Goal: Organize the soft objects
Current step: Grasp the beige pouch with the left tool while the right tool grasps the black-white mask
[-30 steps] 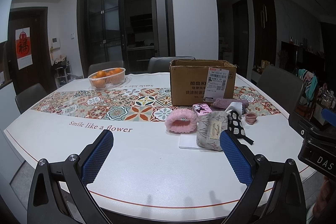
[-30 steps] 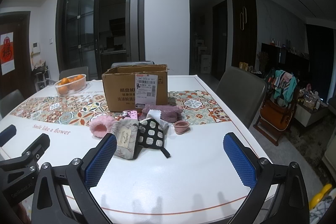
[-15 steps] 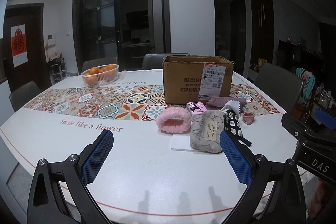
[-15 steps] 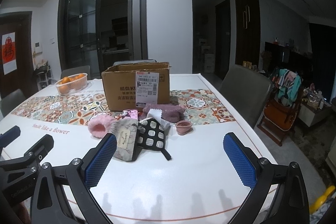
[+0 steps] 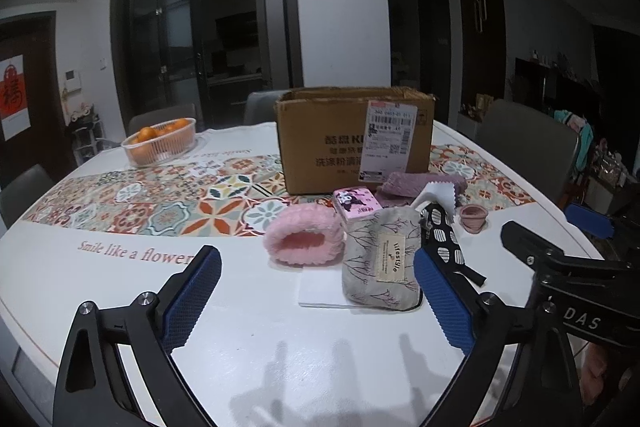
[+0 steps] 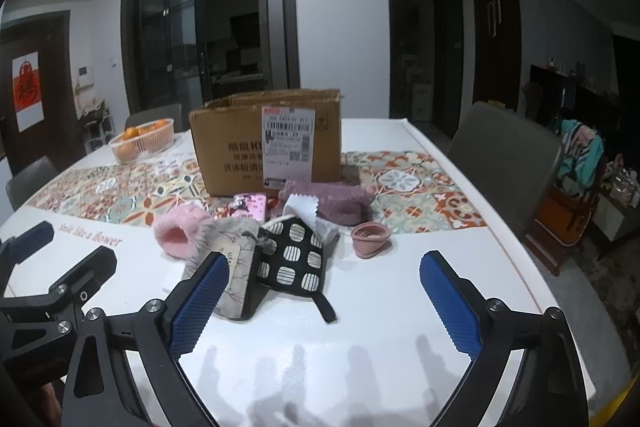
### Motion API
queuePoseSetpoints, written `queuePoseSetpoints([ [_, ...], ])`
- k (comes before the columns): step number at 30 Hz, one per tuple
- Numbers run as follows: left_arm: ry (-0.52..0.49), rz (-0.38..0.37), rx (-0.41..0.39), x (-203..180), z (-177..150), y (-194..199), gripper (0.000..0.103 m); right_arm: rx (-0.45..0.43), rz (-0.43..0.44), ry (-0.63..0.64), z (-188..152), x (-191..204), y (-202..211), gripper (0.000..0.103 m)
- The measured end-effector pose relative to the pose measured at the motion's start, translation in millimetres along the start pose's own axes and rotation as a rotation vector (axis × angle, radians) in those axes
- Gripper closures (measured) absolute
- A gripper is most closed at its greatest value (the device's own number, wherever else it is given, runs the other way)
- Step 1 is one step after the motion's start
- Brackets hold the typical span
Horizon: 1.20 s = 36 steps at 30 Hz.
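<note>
Several soft things sit bunched just in front of the cardboard box (image 5: 352, 139), which stands open-topped on the table (image 5: 120, 291), likely as the bin they should go into. Going left to right from that box's front: a fluffy pink headband (image 5: 304, 241) curled into a loop, a glossy pink tin (image 5: 356, 203) that looks hard, a grey canvas pouch (image 5: 380, 263) with a sewn label resting partly on a flat white pad (image 5: 320, 289), a black pouch with white ovals (image 6: 294, 261) and a trailing strap, a white pinked-edge cloth (image 6: 304, 209), a plush mauve towel (image 6: 332, 201) touching the box, and a ribbed pink silicone cup (image 6: 370, 235). Your left gripper (image 5: 316, 303) hangs short of the grey pouch, jaws wide but starting to narrow, nothing between them; your right gripper (image 6: 324, 307) faces the black pouch likewise, also empty. Expect everything but the tin to squash under the ridged blue pads (image 6: 200, 311).
</note>
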<state>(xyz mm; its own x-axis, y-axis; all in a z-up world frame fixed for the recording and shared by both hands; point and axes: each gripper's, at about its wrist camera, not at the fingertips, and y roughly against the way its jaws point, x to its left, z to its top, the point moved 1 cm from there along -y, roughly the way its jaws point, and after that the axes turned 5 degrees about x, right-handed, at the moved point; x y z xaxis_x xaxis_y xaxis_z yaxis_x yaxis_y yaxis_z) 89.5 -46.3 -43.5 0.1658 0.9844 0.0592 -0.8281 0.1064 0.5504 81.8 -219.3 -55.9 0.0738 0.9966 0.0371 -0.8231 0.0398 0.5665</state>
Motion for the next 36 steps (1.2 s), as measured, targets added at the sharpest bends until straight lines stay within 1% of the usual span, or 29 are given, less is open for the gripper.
queuePoseSetpoints([
  [4,-0.014,-0.017,0.034,-5.8,-1.7,-16.9,0.008,0.048,0.011,0.029,-1.5,-1.5,-19.9,0.014],
  [7,-0.025,-0.032,0.061,-10.1,-3.2,-29.3,0.011,0.091,0.031,0.045,-2.6,-2.9,-35.1,0.016],
  [9,-0.028,-0.041,0.076,-12.3,-4.2,-35.8,0.014,0.123,0.054,0.059,-4.0,-2.8,-45.7,0.020],
  [13,-0.032,-0.057,0.106,-14.2,-5.3,-50.6,0.018,0.170,0.083,0.088,-5.7,-1.4,-62.0,0.025],
  [16,-0.030,-0.070,0.132,-14.8,-6.3,-62.7,0.023,0.199,0.099,0.119,-5.0,1.5,-74.0,0.027],
  [18,-0.033,-0.079,0.150,-15.3,-7.2,-70.9,0.027,0.211,0.105,0.140,-5.2,3.7,-81.2,0.029],
  [22,-0.030,-0.098,0.180,-15.3,-8.3,-83.4,0.032,0.237,0.121,0.172,-5.4,8.1,-93.1,0.032],
  [25,-0.020,-0.113,0.207,-14.7,-9.2,-91.8,0.038,0.258,0.140,0.181,-5.8,10.3,-100.6,0.035],
  [27,-0.017,-0.125,0.223,-15.4,-9.8,-97.1,0.042,0.266,0.142,0.188,-6.0,11.1,-104.7,0.036],
  [31,-0.011,-0.155,0.252,-17.2,-10.5,-106.2,0.046,0.287,0.152,0.192,-6.3,11.4,-112.5,0.037],
  [33,-0.005,-0.172,0.260,-18.2,-10.4,-108.8,0.052,0.309,0.172,0.187,-6.4,11.4,-116.8,0.038],
  [35,0.002,-0.190,0.269,-18.3,-10.5,-110.9,0.058,0.320,0.188,0.176,-6.5,10.4,-119.8,0.041],
  [36,0.006,-0.201,0.274,-18.4,-10.7,-112.1,0.060,0.325,0.194,0.173,-6.3,10.5,-121.3,0.045],
])
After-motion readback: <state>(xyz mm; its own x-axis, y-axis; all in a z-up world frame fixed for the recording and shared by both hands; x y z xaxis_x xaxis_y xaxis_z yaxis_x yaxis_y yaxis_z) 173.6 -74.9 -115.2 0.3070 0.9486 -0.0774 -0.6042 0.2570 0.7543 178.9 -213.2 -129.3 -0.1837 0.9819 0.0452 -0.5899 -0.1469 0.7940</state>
